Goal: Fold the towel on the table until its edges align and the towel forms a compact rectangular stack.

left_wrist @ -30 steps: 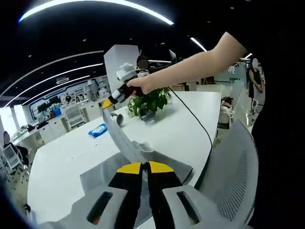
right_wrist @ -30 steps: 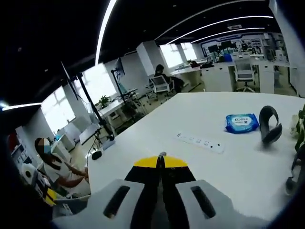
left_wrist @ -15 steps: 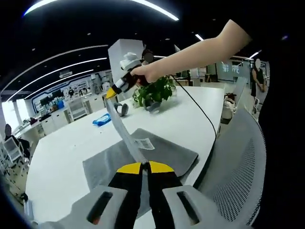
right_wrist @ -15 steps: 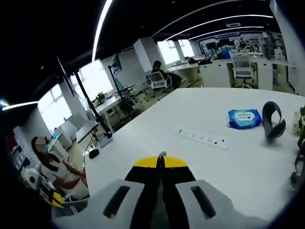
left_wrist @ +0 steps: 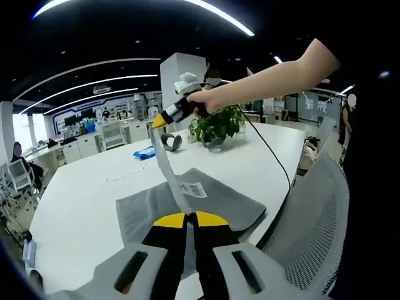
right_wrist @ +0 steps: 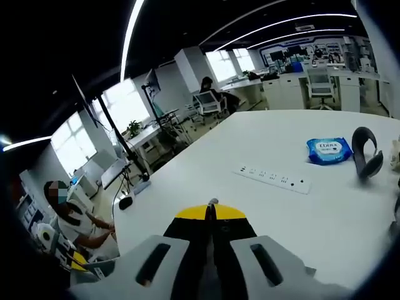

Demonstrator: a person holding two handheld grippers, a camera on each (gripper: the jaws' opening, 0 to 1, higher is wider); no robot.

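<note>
Left claw [left_wrist: 190,215] clamped on grey towel [left_wrist: 219,197] edge, right claw [left_wrist: 160,122] pinching other end aloft; remainder flat on white surface [left_wrist: 81,200].

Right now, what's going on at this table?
A person is folding a grey towel on the white table with two handheld grippers. The left gripper is shut on one towel edge, and the right gripper, held up near the potted plant, pinches the other end, stretching it taut above the towel.
</note>
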